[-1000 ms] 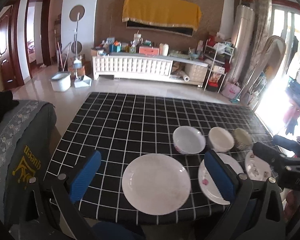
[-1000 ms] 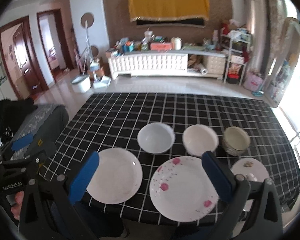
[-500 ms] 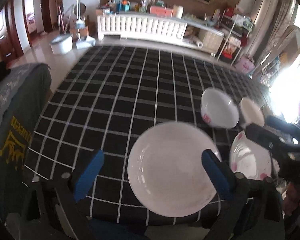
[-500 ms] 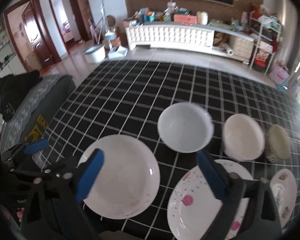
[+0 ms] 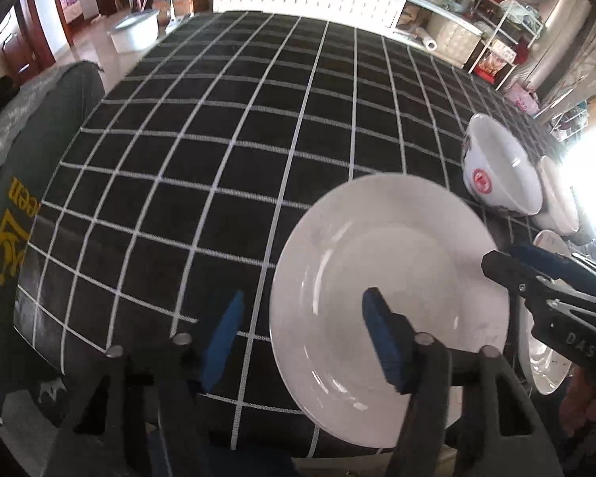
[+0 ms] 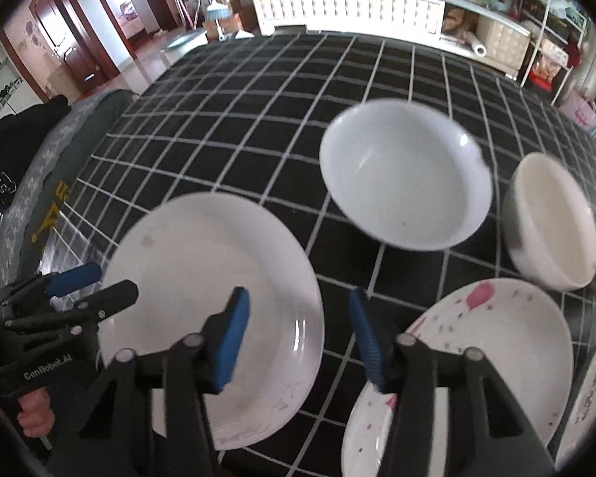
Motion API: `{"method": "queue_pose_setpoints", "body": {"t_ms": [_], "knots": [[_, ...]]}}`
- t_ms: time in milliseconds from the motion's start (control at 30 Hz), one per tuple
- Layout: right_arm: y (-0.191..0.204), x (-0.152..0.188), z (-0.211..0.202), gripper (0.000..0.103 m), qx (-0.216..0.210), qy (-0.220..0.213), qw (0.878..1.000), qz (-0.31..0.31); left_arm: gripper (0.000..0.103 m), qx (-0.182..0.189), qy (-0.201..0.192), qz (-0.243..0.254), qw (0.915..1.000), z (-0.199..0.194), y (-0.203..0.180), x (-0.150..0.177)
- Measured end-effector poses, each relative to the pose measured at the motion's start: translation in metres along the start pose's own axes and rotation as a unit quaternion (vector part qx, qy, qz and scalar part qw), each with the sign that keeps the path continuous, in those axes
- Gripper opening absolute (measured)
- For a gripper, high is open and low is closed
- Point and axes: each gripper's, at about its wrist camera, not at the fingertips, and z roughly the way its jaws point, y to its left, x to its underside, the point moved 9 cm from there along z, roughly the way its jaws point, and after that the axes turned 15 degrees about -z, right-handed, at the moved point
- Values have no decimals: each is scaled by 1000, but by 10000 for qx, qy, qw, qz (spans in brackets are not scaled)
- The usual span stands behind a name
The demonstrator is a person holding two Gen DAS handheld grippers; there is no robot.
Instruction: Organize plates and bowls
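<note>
Over the last second I brought both tongs down and forward from a high view of the room to close over the near edge of the desk (image 5: pixel 226 127).

Left tongs (image 5: pixel 300 342): narrowed from the wide spread of a second ago, still apart, gripping nothing. One pad hangs over the cloth, the other over the white plate (image 5: pixel 389 278), so they straddle the plate's left rim. Whether a pad touches the rim, I cannot tell.

White plate: flat on the desk at the near edge, not lifted.

Right tongs (image 6: pixel 298 338): also narrowed, still apart, empty. They sit over the gap between the white plate (image 6: pixel 202 262) and the pink-flecked plate (image 6: pixel 496 342).

Behind: white bowl (image 6: pixel 405 175), then cream bowl (image 6: pixel 552 222), both standing on the desk untouched.

Judgement: sorting has barely started; the approach is finished, and the white plate looks like the first pick.
</note>
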Motion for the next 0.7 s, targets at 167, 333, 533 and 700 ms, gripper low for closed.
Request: {"method": "queue_pose_setpoints", "body": {"t_ms": [167,333,533,700], "knots": [[-1,11,11,36,-123,155,9997,133,25,-105,117,-38,9999,9,5,7],[-3,18,9,23,-14,148,9997,203,15,-153,121,-114,9997,6,13,5],[-7,20,4,23,115,138,9993,316,15,-166,120,-65,9998,8,12,6],[-3,8,1,23,184,51,9995,243,15,-86,206,-238,9995,10,14,6]]}}
